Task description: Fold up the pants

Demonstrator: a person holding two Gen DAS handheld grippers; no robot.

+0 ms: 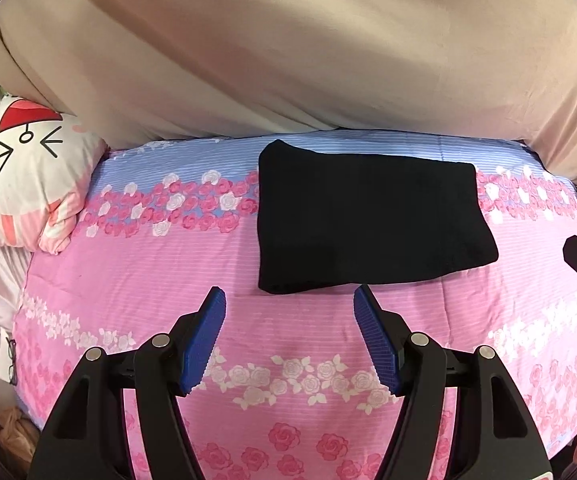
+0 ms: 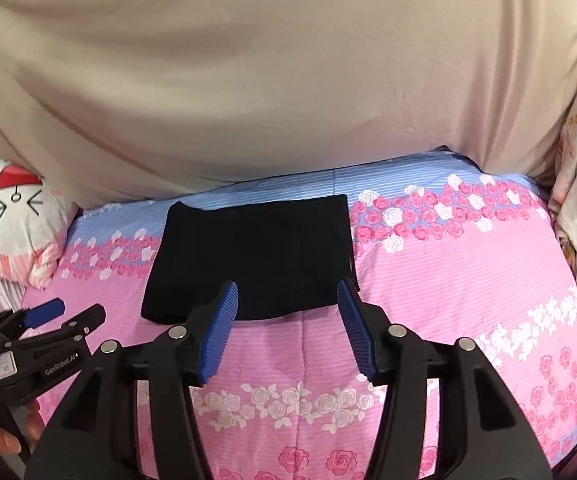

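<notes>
Both pairs of ribbed blue fingers stand wide with nothing between them: the left gripper (image 1: 290,300) and right gripper (image 2: 287,294) hover apart from the cloth. At twelve o'clock from each lie the black pants (image 1: 368,216), folded into a flat, matte rectangle on the bed (image 1: 148,280), whose cover is pink, striped and rose-printed.

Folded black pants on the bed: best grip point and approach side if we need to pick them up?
Take the folded black pants at the thick near edge, the stacked layers facing the cameras, coming in low from the near side over the floral bedsheet. The bundle lies flat as a compact rectangle, so pinching the whole near edge probably keeps the layers together. Both the left gripper and right gripper are open and empty.
</notes>
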